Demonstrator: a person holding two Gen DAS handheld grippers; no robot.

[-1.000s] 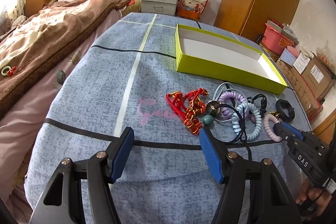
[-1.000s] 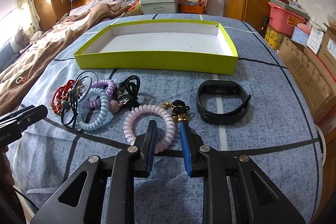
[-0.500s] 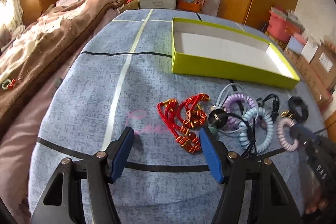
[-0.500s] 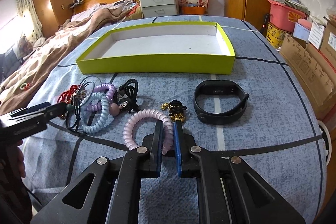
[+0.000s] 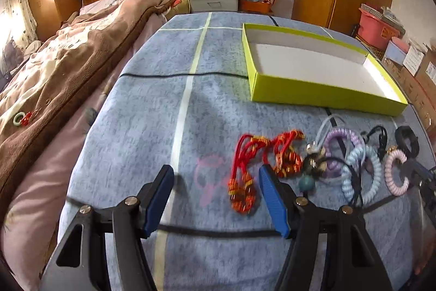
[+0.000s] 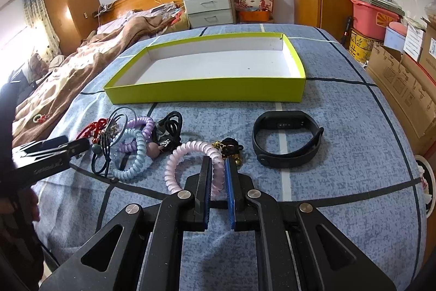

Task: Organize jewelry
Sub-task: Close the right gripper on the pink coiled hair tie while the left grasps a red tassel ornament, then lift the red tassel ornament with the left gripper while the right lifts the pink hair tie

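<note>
Basically two pickups are being set up at once. Right gripper [image 6: 218, 176] has its jaws nearly pressed together around the near arc of the pale pink spiral coil hair tie [image 6: 190, 162], pinching it; whether the pads fully bite I can't tell. It looks lined up to carry the tie forward into the shallow lime-green cardboard tray with white floor [image 6: 207, 94], straight ahead of that claw and holding nothing yet.

Left gripper [image 5: 218, 192] is spread wide and holds nothing. The red braided cord bracelets with gold beads [image 5: 253, 162] lie between its fingers toward the right-hand one, so that's its likely target.

Clutter:
- just right of the left claw, a tangle: light blue spiral coil tie [image 6: 133, 154], lilac spiral coil tie [image 6: 139, 127], black elastic cords [image 6: 170, 127], touching or overlapping. Lifting the red cords may drag neighbours.
- small gold-and-black charm [image 6: 230, 149] just ahead of the right claw, beside the pink coil.
- black silicone wristband [image 6: 286, 141] ahead-right, apart from the rest.

Path to the tray over the blue patterned bedspread [image 6: 354, 154] is open; only the tray's near wall needs clearing.
</note>
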